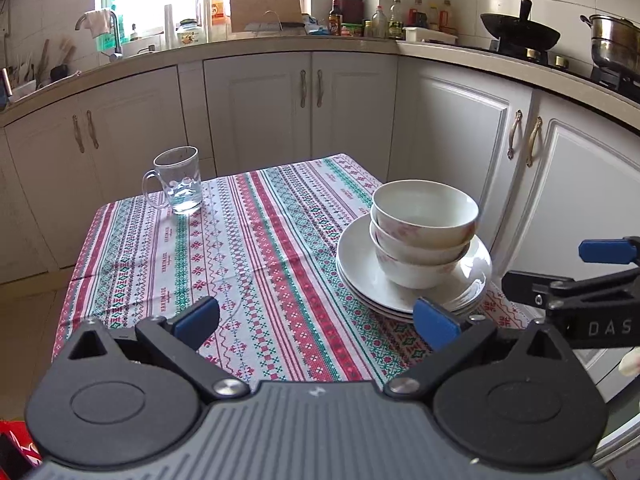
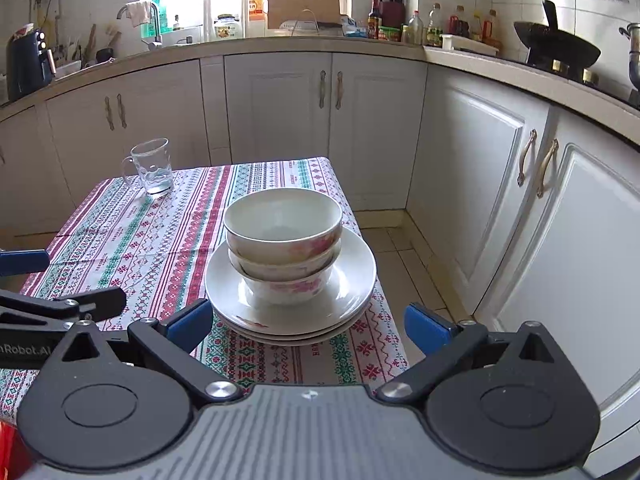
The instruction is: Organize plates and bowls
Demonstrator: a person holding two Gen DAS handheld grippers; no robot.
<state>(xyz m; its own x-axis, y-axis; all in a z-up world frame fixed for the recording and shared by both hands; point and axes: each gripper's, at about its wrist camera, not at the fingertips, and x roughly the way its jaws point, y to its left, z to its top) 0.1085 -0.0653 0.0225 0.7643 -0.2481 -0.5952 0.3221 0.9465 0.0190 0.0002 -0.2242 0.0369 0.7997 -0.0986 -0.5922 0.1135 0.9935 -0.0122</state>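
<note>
Bowls (image 2: 283, 248), 3 of them nested, sit on a stack of what looks like 3 plates (image 2: 352, 292) at the table's right edge, about 12 o'clock from the right gripper (image 2: 308, 326) and 2 o'clock from the left gripper (image 1: 316, 320). Both tongs stand wide open and hold nothing; the right one's pads (image 2: 426, 328) flank the stack's near side without touching it, and the left one hovers over bare cloth (image 1: 248, 248).

Judging by this, the sorting looks done or nearly so, and the step in hand is probably a last check or nudge. Done well, that means touching the plate rim low and gently, since the stack sits close to the table's edge on the right and the bowl tower is tall for its footprint. A push at the top bowl could tip it.

Bowls are glazed ceramic, round, deep, with pink flower prints; the plates are shallow, white and glossy, so likely slippery under rubber pads. Striped woven cloth may slide or bunch. At 11 o'clock a clear glass mug (image 2: 151, 168) stands well apart.
</note>
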